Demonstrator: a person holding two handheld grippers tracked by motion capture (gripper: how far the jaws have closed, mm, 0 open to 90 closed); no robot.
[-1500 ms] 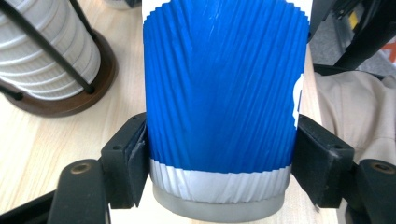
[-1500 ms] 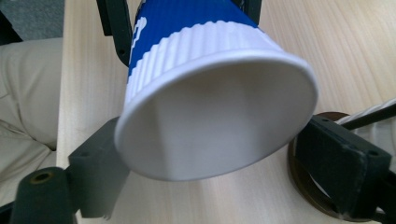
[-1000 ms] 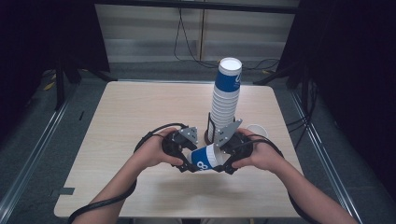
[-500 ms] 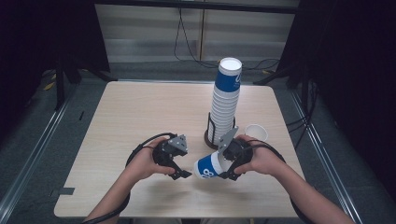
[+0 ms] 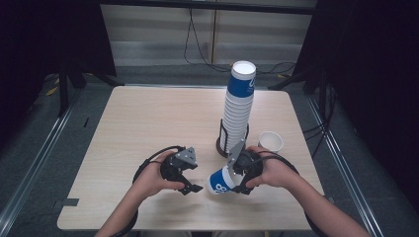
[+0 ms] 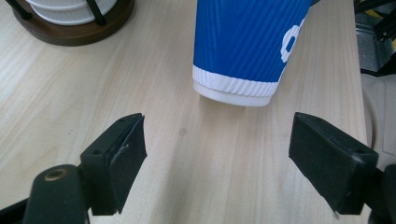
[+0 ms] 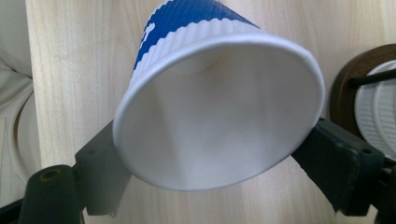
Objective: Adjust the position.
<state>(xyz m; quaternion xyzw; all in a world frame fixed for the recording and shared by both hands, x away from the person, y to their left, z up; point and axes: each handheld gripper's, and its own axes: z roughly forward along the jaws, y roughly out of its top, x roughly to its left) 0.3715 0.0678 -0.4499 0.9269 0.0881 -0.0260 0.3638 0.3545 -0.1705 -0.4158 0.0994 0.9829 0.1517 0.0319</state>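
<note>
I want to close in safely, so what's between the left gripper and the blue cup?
Nothing but bare table. In the left gripper view, the open left gripper faces the blue cup, with only wood between them.

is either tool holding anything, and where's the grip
The right tool grips the blue paper cup near its open rim, jaws outside the wall. The left tool is open, holding nothing.

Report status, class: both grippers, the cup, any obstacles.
Left gripper open, off the cup. Right gripper shut on blue cup, held on its side. Cup stack and white cup stand behind; nothing between the grippers.
</note>
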